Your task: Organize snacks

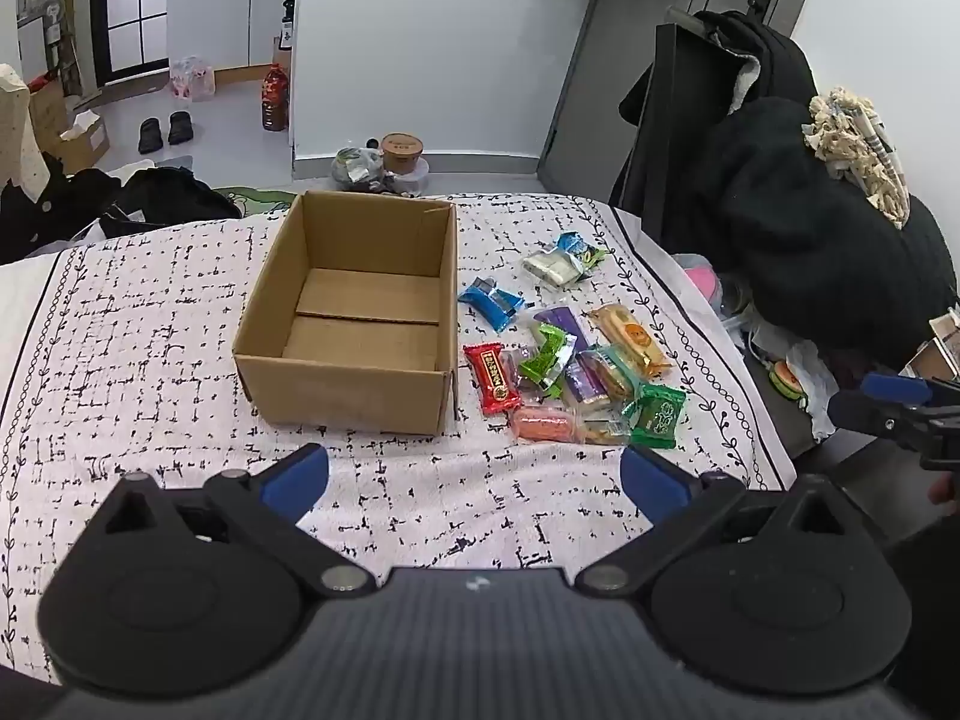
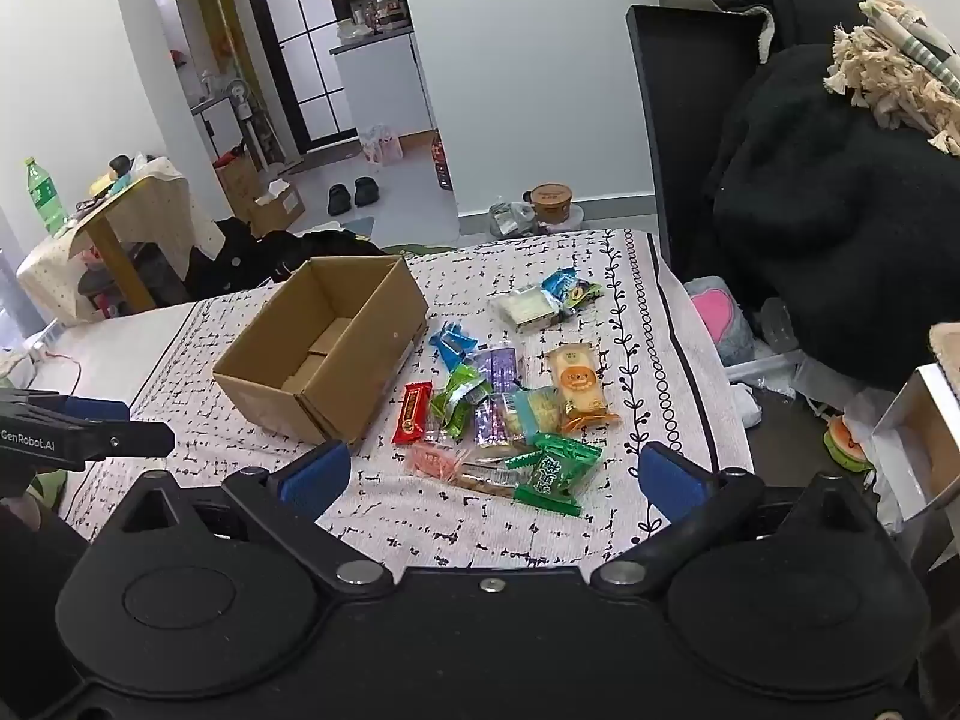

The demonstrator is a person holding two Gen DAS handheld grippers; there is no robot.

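An open cardboard box (image 1: 351,324) sits on a white cloth with black broken-line print (image 1: 150,324), its flaps down and its inside bare. Just to the right of it lies a loose heap of wrapped snacks (image 1: 570,366) — none of them in the box yet. Closest to the box wall is a red bar (image 1: 492,378); beside it a bright green wrapper (image 1: 543,354) overlaps a purple one (image 1: 564,321). A blue packet (image 1: 491,302) lies a little farther back, and farther still a pale cake in clear wrap with a blue end (image 1: 561,258) sits apart from the rest. An orange-labelled cake (image 1: 630,339) marks the right side of the heap, and a dark green packet (image 2: 555,471) with an orange-pink one (image 2: 435,461) lies at the near edge.

The left gripper (image 1: 474,480) hangs above the near cloth, fingers spread wide with nothing between them. The right gripper (image 2: 492,474) hovers over the near edge of the heap, its fingers (image 2: 315,474) also spread wide and touching no snack — the dark green packet shows between them, lower down.
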